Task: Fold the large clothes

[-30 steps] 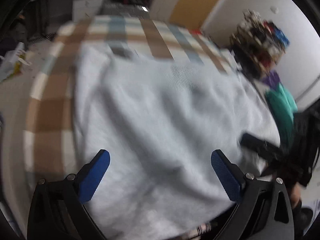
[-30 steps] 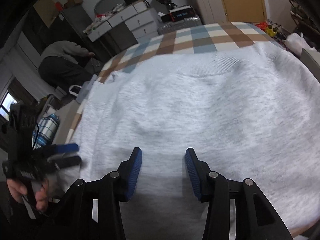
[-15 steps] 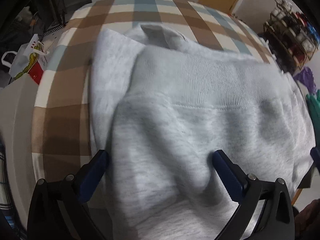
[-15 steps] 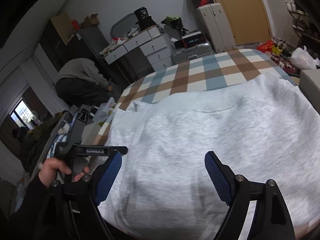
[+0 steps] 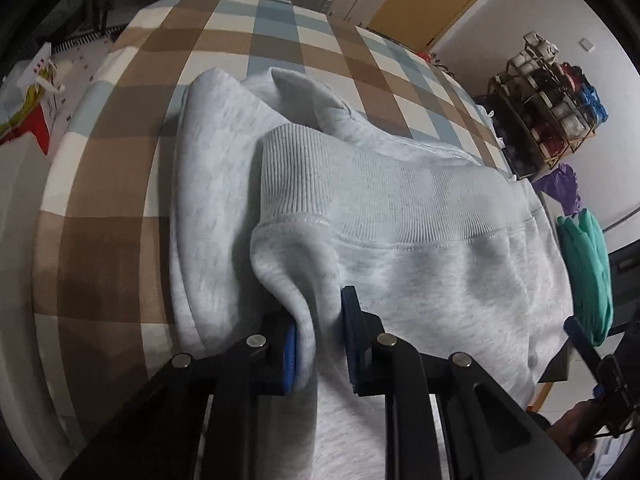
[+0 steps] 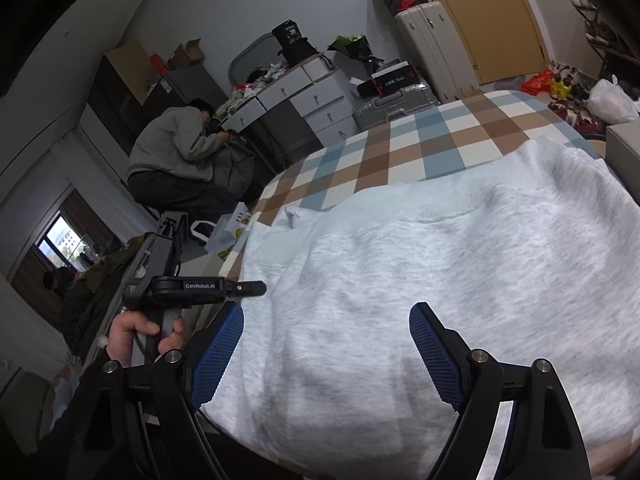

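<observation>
A light grey sweatshirt (image 5: 420, 208) lies folded over on the plaid bed cover (image 5: 120, 220), its ribbed hem band across the top layer. My left gripper (image 5: 320, 344) is closing, and its blue pads pinch a raised fold of fabric just below the hem's left corner. In the right wrist view a hand holds the left gripper (image 6: 256, 288) at the sweatshirt's (image 6: 420, 280) left edge. My right gripper (image 6: 326, 344) hovers open over the near part of the garment, with nothing between its fingers.
A person (image 6: 176, 152) crouches by grey drawers (image 6: 304, 96) beyond the bed. A silver suitcase (image 6: 396, 100) stands at the bed's far end. A wire shelf (image 5: 548, 112) and a green garment (image 5: 588, 264) are at the right. A paper bag (image 5: 28, 100) sits on the floor at left.
The left gripper dropped closer to the sweatshirt and went from wide open to pinching a fold of it. The right gripper opened wider and lifted a little.
</observation>
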A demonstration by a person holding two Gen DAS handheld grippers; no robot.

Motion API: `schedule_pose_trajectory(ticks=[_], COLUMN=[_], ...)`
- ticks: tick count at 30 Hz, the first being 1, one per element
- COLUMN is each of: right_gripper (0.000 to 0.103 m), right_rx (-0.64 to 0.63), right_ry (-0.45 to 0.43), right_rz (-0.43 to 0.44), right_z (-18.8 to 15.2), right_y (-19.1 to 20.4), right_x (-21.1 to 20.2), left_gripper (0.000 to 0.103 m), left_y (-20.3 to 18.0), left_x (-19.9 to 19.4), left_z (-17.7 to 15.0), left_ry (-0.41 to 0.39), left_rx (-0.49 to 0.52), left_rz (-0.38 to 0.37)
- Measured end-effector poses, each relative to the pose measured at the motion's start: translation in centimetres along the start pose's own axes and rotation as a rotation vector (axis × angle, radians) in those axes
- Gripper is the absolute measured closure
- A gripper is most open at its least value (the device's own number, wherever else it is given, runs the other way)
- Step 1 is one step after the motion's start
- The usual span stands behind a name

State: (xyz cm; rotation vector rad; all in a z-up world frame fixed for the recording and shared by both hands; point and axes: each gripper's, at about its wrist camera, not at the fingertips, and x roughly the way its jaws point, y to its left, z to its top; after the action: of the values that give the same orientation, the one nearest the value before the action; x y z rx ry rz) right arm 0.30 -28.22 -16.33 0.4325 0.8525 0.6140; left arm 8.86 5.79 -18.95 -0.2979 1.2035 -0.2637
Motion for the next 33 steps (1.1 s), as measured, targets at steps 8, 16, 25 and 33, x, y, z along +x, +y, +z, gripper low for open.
schedule_pose_trajectory(ticks=[8,16,25,33], right_gripper=[0.017,0.017,0.017,0.017], right_rx=[0.041,-0.007,0.111,0.014], right_ry=[-0.002,0.042,0.075,0.021], right_rz=[0.019,-0.041,-0.084,-0.274], right_z=[0.0,-0.4,-0.3,3.5], right_y=[-0.7,0.0,-2.6,-3.9], right_x=[-0.2,0.9,1.5,0.9], left_gripper=[0.096,0.066,0.035,0.032], left_y=[-1.4,1.4,-5.2,-7.9], left_x=[-3.7,1.6,-4.0,6.2], left_z=[0.1,0.9,0.2,2.2], left_ry=[-0.190,-0.081,-0.353,-0.028], left_rx=[0.107,0.024,0.158,0.197], left_rz=[0.117,0.198,0.251,0.194])
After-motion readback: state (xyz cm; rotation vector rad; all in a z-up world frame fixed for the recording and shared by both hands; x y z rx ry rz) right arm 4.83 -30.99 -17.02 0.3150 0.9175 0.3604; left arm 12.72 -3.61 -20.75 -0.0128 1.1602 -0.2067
